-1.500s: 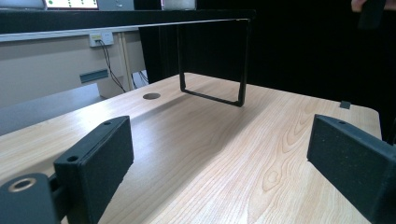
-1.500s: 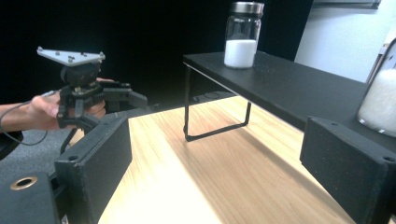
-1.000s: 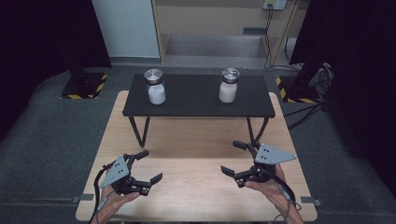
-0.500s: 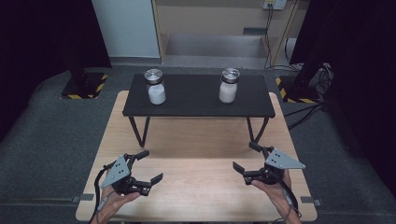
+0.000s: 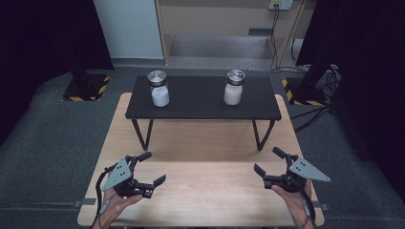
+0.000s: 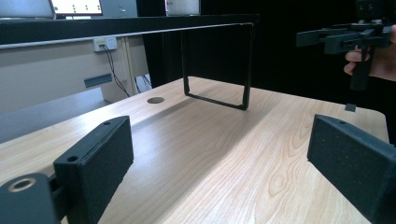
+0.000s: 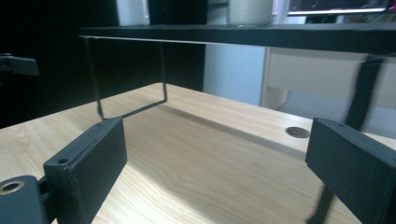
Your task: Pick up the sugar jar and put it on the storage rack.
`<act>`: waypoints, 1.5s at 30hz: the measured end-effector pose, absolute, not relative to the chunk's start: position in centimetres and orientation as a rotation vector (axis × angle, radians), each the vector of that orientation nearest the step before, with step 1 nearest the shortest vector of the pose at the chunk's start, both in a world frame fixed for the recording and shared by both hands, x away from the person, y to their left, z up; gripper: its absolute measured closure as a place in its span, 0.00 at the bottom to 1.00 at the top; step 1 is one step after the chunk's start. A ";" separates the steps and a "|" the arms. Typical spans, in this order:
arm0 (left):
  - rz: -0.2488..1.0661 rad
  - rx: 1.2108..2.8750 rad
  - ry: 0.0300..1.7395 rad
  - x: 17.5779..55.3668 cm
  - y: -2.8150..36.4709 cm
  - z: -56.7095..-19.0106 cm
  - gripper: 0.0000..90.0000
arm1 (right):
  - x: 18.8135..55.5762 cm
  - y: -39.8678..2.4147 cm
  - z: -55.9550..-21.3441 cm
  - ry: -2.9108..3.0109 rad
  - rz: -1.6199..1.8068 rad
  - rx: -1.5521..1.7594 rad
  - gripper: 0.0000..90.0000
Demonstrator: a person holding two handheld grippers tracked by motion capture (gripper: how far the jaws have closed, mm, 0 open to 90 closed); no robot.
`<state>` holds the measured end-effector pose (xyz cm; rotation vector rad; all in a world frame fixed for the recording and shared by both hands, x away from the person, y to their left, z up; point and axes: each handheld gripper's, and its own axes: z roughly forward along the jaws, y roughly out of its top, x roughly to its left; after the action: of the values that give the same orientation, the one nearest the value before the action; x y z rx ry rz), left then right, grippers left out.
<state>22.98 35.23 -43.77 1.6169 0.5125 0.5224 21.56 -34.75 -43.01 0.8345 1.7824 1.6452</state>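
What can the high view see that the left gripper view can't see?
The high view looks down on two jars with white stuff inside, the left jar and the right jar, standing on top of the black shelf. The left gripper view instead shows a round hole in the wooden table and a wall socket. Both show the table, the shelf and the right hand-held gripper.

On the surface [image 5: 200,143] a raised shelf [image 5: 203,102] stands at the far edge, bearing two jars, one left [image 5: 159,88], one right [image 5: 233,88], well apart.
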 end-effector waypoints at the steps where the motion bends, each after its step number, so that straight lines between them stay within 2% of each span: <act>1: 0.525 1.616 0.513 23.0 35.2 -43.8 0.06 | 21.3 -35.0 -43.1 1.773 1.644 0.839 0.06; 10: 0.529 1.609 0.511 23.2 35.2 -43.8 0.06 | 20.1 -36.1 -43.6 1.725 1.649 0.883 0.06; 45: 0.538 1.616 0.505 23.0 35.0 -43.8 0.06 | 20.1 -36.5 -44.4 1.726 1.661 0.901 0.08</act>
<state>23.04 34.97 -43.76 1.6162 0.5054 0.5377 20.14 -36.50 -44.42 0.9012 1.7262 1.6613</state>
